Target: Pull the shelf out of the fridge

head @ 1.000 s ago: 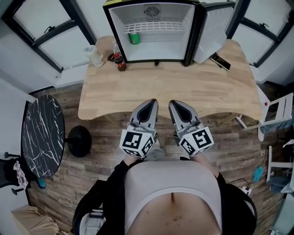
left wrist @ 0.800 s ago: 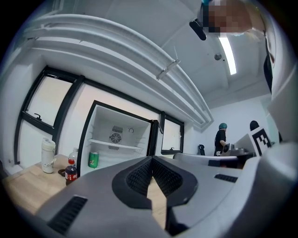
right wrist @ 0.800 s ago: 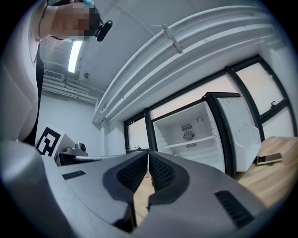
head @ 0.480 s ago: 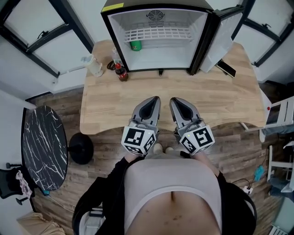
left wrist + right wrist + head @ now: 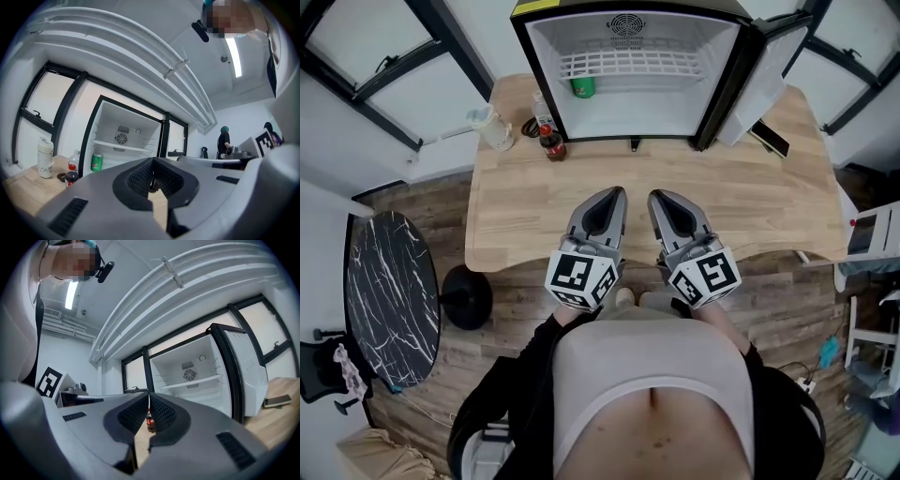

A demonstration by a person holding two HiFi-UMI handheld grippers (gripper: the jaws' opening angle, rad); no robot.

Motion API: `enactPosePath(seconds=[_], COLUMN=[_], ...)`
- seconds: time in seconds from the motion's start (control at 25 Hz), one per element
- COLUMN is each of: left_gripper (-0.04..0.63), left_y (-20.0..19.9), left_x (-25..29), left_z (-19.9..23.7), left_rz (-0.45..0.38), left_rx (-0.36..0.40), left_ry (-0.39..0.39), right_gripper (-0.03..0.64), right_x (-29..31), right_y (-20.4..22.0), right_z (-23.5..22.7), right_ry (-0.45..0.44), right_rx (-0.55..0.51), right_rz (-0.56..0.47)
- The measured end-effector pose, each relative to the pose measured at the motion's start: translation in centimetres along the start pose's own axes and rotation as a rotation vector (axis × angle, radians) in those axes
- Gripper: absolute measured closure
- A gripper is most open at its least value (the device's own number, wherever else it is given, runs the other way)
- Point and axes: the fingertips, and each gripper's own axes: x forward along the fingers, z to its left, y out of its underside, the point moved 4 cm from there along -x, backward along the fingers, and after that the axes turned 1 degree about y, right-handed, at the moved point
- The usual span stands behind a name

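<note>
shelf [image 5: 630, 64] untouched in fridge [image 5: 647, 108]; left tongs [image 5: 613, 193] and right tongs [image 5: 657, 196] both closed, empty.

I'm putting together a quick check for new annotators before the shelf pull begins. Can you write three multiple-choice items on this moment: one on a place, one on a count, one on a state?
1. Where is the green can?
A) on the wooden floor
B) inside the fridge, under the wire shelf
C) on top of the fridge

2. How many wire shelves are in the fridge?
A) one
B) two
C) three

3. What state are the left hand-held gripper and the right hand-held gripper in?
A) both open
B) both shut on the shelf
C) both shut, holding nothing

Answers:
1 B: the can stands on the fridge's bottom at the left, below the shelf.
2 A: only one white rack shows inside.
3 C: each gripper view shows its jaws together with nothing gripped, well short of the fridge.
</note>
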Motion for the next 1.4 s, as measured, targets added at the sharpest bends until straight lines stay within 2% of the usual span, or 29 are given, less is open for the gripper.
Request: enactPosePath(seconds=[0.32, 0.56, 0.6, 0.68, 0.8, 0.84, 0.88, 1.4], left_gripper=[0.589, 0.587, 0.578, 0.473, 0.414, 0.403, 0.393, 0.351], left_y=[0.2, -0.4, -0.5, -0.7, -0.7, -0.7, -0.6, 0.1], left_x=[1.4, 3.7, 4.3, 5.6, 7.9, 8.6, 9.3, 16.6], left_z=[1.4, 3.9, 4.4, 5.2, 6.5, 7.0, 7.4, 12.4], left_rz=[0.005, -0.027, -0.032, -0.039, -0.035, -0.032, -0.028, -0.012], left_rx=[-0.004, -0.014, -0.021, -0.053, -0.082, -0.086, -0.091, -0.134], left_ry=[-0.003, -0.054, -0.056, -0.049, -0.046, -0.048, -0.049, -0.096], right_gripper=[0.588, 0.586, 0.586, 0.586, 0.579, 0.519, 0.419, 0.350], right_x=[1.1, 3.2, 3.8, 5.0, 7.0, 7.6, 8.3, 15.2], right_y=[0.1, 0.4, 0.3, 0.2, -0.1, -0.2, -0.1, 1.2], right_z=[-2.6, -5.4, -5.9, -7.1, -9.0, -9.7, -10.4, -17.6], right_ry=[0.053, 0.089, 0.090, 0.083, 0.079, 0.081, 0.084, 0.154], right_rx=[-0.038, -0.033, -0.032, -0.028, -0.006, 0.003, 0.013, 0.160], right_rz=[0.013, 0.010, 0.011, 0.013, 0.002, 0.002, 0.005, 0.033])
